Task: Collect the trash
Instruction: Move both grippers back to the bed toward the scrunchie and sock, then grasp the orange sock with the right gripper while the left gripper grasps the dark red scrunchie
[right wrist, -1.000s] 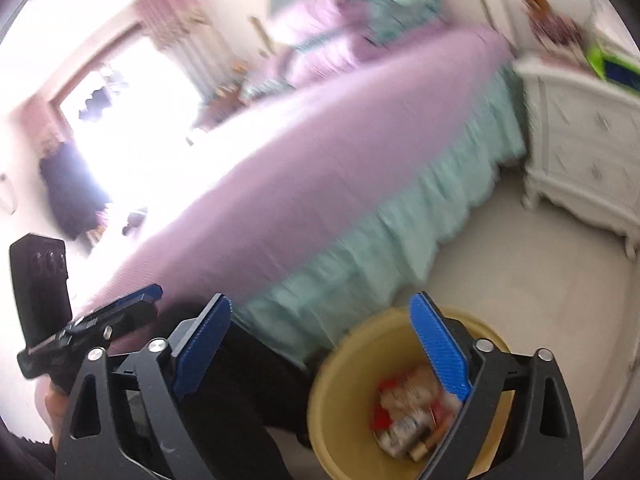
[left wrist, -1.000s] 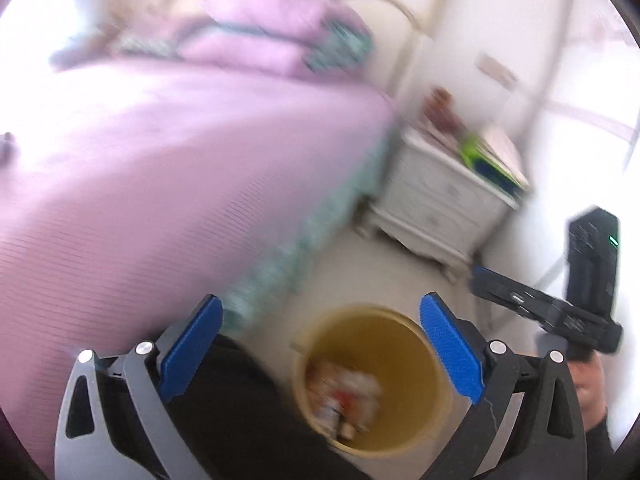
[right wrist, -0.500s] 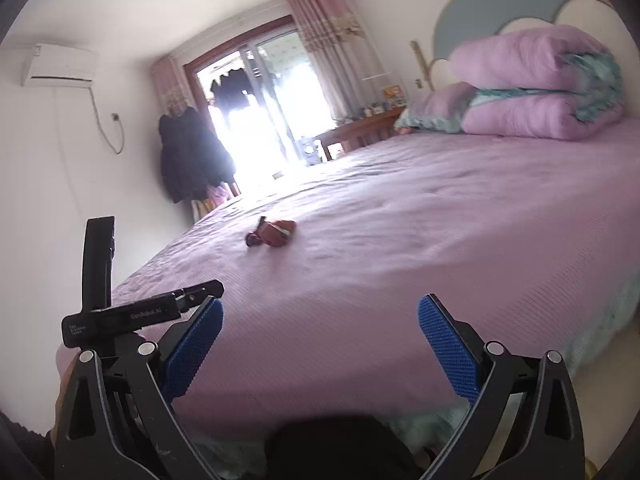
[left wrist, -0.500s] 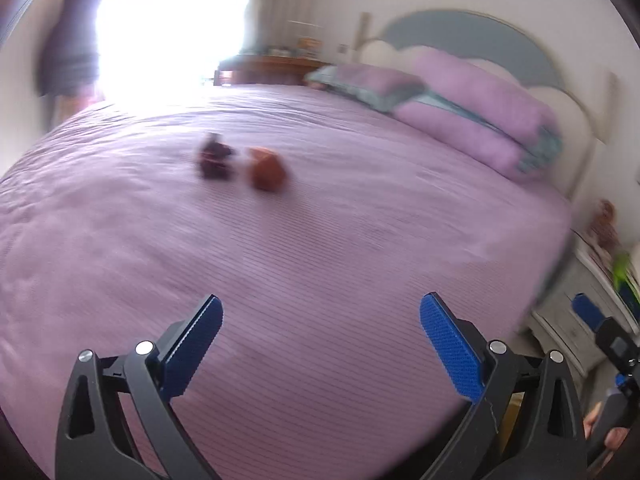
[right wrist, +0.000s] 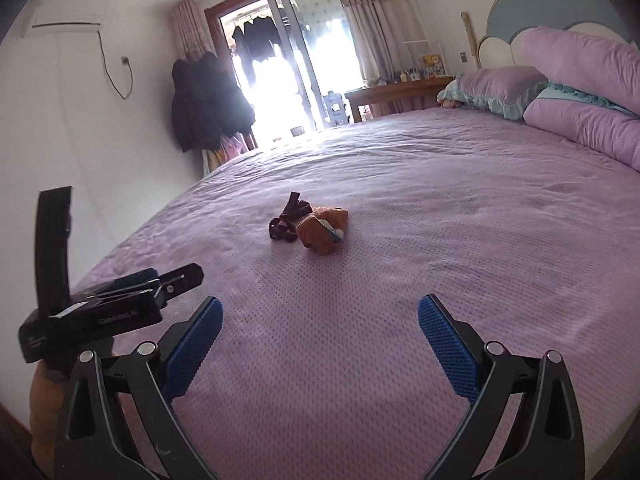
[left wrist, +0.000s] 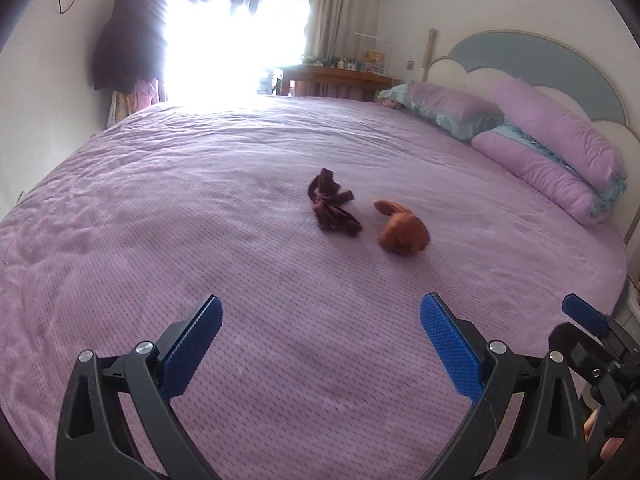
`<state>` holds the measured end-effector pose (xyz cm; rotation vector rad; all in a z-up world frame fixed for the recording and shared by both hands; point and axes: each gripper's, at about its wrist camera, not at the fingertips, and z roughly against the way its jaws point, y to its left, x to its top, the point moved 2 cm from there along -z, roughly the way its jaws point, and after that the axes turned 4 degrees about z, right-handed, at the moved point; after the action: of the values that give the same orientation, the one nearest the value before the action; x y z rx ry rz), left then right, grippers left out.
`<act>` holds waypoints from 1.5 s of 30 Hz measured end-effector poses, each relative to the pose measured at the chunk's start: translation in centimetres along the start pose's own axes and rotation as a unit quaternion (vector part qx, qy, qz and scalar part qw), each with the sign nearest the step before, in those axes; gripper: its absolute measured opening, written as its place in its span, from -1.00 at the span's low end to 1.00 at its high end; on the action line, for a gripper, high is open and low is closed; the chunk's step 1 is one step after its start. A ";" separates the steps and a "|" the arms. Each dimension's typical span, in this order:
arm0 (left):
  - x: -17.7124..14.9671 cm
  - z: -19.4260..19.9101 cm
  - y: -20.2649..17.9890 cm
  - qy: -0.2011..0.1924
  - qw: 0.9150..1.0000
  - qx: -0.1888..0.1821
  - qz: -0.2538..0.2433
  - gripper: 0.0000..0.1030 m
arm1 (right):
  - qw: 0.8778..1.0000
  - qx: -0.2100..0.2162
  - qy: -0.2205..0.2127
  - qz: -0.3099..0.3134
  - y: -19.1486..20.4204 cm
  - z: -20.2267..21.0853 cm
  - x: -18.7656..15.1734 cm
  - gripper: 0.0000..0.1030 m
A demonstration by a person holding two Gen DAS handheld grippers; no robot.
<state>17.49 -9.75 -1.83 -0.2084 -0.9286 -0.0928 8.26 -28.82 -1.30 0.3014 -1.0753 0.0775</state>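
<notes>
Since 1 s ago both cams have swung up from the yellow bin on the floor to the bed top; since 0.5 s ago the two bits of trash sit closer and sharper in view.

Left gripper (left wrist: 320, 344) hovers over the purple bedspread (left wrist: 200, 240), jaws wide apart, nothing btwn them. Right gripper (right wrist: 320, 344) likewise spread wide and empty, just beside the left one; each shows at the edge of the other's view.

Trash lies mid-bed, well ahead of both grippers: a dark maroon wrapper (left wrist: 332, 208), crumpled and strappy, long axis running away from the left cam, tilted slightly left at the far end. Just beside it on the right, an orange-brown crumpled wrapper (left wrist: 402, 229), rounded lump w/ a narrower end pointing away and left. In the right wrist view the two overlap; touching or not, can't tell.

Open bedspread all around the pair, rumpled toward the window (right wrist: 288, 80). Pillows (left wrist: 552, 152) stacked at far right by the headboard (left wrist: 532, 56). Bed edge curves off at right.
</notes>
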 end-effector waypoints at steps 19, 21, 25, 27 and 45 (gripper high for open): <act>6.0 -9.2 3.9 0.037 0.998 0.039 0.013 0.92 | 0.985 -0.044 0.164 0.028 -0.8 -17.9 4.9 0.03; 6.2 -9.7 3.8 0.040 0.998 0.036 0.014 0.92 | 0.984 -0.035 0.170 0.032 -0.9 -18.2 4.9 -0.20; 6.4 -10.6 3.1 0.046 0.998 0.033 0.008 0.92 | 0.990 -0.026 0.138 0.029 -1.2 -16.1 5.2 -0.27; 6.8 -11.2 2.4 0.051 0.998 0.031 0.003 0.92 | 0.991 -0.027 0.129 0.024 -1.8 -15.4 5.5 -0.27; 6.9 -16.4 0.0 0.111 0.994 -0.012 0.002 -0.62 | 0.993 -0.007 0.119 0.003 -4.6 -11.4 5.0 -0.27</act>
<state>34.45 -13.31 -5.84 -0.2182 -0.7056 -0.1213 21.35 -30.43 -2.83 0.2683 -0.8391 0.1091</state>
